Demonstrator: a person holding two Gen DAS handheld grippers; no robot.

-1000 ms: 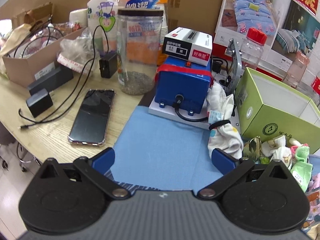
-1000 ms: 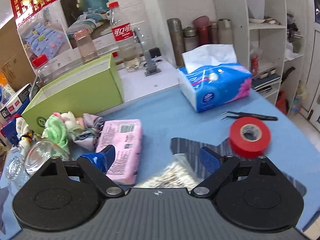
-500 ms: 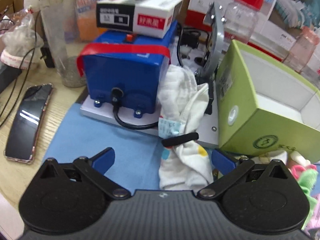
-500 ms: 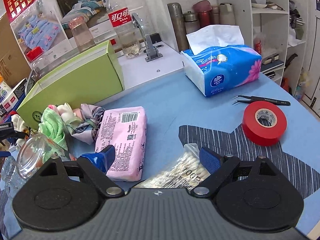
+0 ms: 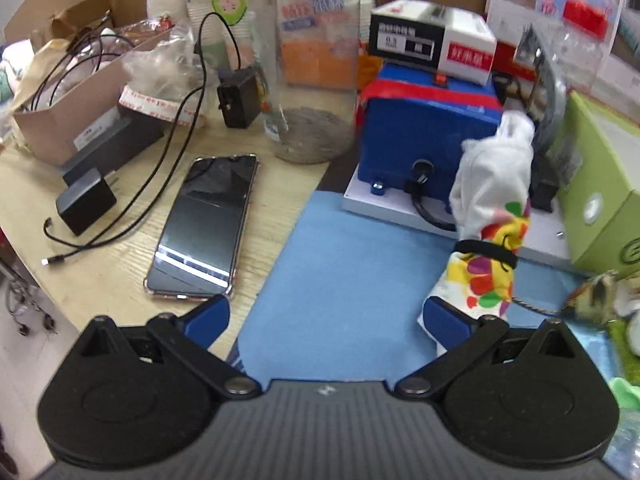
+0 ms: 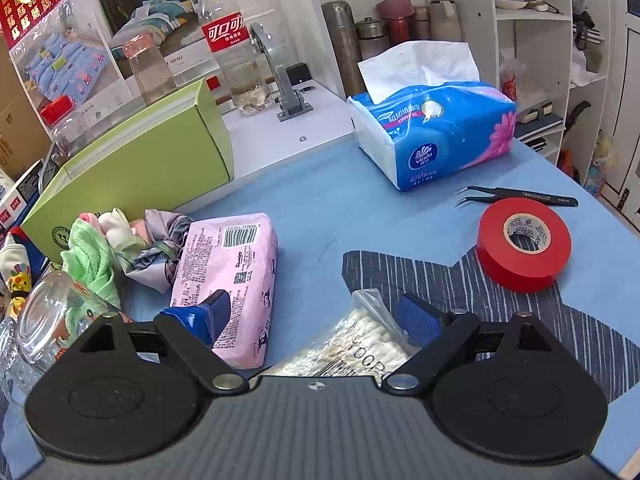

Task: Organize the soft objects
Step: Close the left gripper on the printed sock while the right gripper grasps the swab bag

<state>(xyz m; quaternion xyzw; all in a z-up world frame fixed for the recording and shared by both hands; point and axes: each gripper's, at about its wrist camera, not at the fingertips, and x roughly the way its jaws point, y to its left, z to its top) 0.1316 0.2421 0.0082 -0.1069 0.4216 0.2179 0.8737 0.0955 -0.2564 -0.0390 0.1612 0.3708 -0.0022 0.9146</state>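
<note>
**Cloth bundle waits beside open gripper**

The left gripper hangs spread wide and empty over the blue mat. The cloth bundle stands at two o'clock against its right finger, light, limp, best pinched near the black band. The right gripper is likewise open, over cotton swabs.

White cloth bundle, multicoloured heart print, black band. Blue mat; pale wood-grain worktop. Lime-green box. Beside the box: pink wipes pack, mint-green cloth. Red tape roll. Blue-and-pink tissue pack.
</note>
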